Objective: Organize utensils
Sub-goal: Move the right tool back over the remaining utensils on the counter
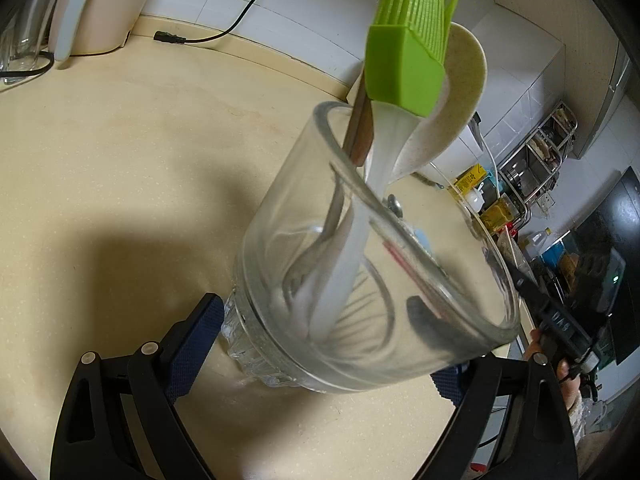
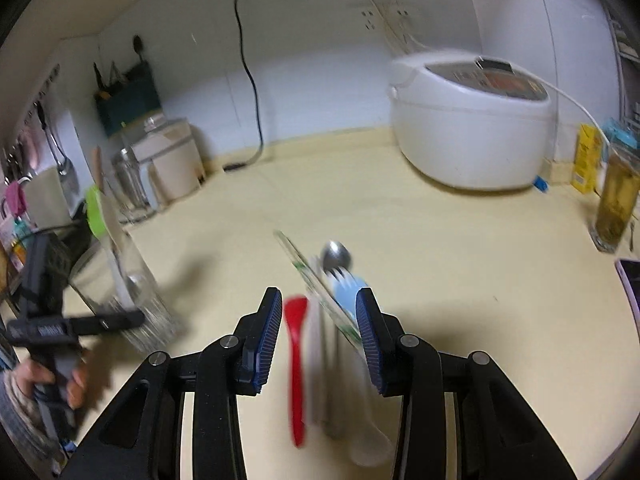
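Flanking the utensils (image 2: 328, 340): rice cooker (image 2: 468, 120), glass (image 2: 132, 300).

Each gripper is built of glossy black plastic arms, pinned with round silver screws. The right gripper (image 2: 318, 336) carries ribbed dark blue pads (image 2: 267, 334); the left gripper (image 1: 320, 350) has the same textured blue pads (image 1: 194, 344). A pale knitted cuff (image 2: 16, 404) is seen behind the left handle.

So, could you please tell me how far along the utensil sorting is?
Done: the green brush, a pale spoon and other utensils stand in the glass. In hand: the left tool holds that glass; the right tool hangs open over the rest. Left: the red spoon, metal spoon and others on the counter.
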The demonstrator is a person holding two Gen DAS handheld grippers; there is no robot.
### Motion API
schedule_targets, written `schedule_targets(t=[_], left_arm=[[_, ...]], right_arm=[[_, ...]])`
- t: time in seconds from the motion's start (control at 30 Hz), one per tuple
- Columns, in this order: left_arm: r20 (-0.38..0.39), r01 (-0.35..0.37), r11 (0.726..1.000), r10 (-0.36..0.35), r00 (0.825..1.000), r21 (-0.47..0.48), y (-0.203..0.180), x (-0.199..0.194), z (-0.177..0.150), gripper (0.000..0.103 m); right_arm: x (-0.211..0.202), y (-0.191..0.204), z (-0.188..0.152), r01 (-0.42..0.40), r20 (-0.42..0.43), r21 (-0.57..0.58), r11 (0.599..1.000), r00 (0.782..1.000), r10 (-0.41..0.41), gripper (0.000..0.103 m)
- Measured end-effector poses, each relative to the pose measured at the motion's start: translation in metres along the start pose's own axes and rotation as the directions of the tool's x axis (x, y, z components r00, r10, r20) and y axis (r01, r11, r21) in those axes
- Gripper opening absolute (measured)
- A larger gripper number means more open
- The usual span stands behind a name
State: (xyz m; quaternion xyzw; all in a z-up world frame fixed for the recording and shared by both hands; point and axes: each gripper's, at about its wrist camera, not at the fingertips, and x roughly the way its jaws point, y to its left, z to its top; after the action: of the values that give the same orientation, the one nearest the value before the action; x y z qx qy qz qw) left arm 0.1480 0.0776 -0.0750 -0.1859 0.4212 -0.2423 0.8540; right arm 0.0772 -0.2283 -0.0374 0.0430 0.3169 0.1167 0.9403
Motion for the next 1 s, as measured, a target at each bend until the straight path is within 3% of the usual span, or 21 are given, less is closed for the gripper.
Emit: schedule_targets(t=[0.27,0.47,0.6,0.73,1.0], left_arm=[[0.000,0.000,1.000,0.000,1.000,0.000,0.000,0.000,0.000,0.094],[0.000,0.001,1.000,-0.001,1.000,0.000,0.000,0.000,0.000,0.094],[0.000,0.002,1.000,-0.002,1.000,-0.002,0.000,0.000,0.000,0.094],[0.001,0.005,1.000,-0.005,1.000,-0.003,-0.001,0.000,0.000,0.094],[0.003,0.012,1.000,-0.012,1.000,-0.009,-0.001,-0.001,0.000,0.094]], right_arm=[[0.013,0.005,0.003,-0.011,-0.062,-0.064,0.998,0.998,0.007,0.039],[0.043,0.033,0.030,-0.078,-0.119,-0.221,0.972,0.991,0.053,0.039],[0.080,0.047,0.049,-0.148,-0.215,-0.294,0.944,0.973,0.086,0.039],[0.121,0.062,0.058,-0.143,-0.291,-0.368,0.919,0.956,0.033,0.038],[0.171,0.071,0.064,-0.096,-0.331,-0.427,0.899,0.942,-0.057,0.025]])
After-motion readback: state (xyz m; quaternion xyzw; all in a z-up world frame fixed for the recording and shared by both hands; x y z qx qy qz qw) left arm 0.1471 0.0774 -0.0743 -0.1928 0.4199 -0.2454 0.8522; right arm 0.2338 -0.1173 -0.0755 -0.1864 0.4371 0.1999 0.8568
